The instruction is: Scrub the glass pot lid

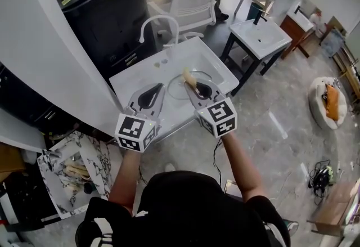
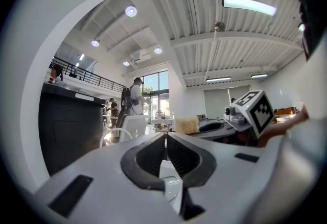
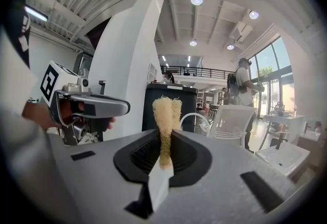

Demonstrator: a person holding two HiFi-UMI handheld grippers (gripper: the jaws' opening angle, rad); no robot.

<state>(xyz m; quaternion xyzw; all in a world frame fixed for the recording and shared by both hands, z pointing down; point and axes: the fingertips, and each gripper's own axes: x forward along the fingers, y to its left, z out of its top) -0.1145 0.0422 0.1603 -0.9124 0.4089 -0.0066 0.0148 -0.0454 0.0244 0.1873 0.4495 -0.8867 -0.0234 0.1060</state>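
The glass pot lid (image 1: 173, 89) lies flat in the white sink basin (image 1: 163, 66), partly hidden behind my right gripper. My right gripper (image 1: 191, 86) hovers over the lid, shut on a tan scrub sponge (image 1: 188, 76) that sticks out past the jaws. In the right gripper view the sponge (image 3: 164, 113) stands upright, pinched between the black pads. My left gripper (image 1: 153, 89) hangs just left of the lid with its jaws shut and nothing between them. In the left gripper view its pads (image 2: 153, 154) meet with no gap. Both grippers point about level, so neither gripper view shows the lid.
A curved white faucet (image 1: 159, 22) rises behind the basin. A black cabinet (image 1: 107, 4) and a white chair (image 1: 197, 4) stand beyond it. A second sink stand (image 1: 259, 37) is at right. A white column (image 1: 50, 60) and marbled slabs (image 1: 73, 158) sit at left.
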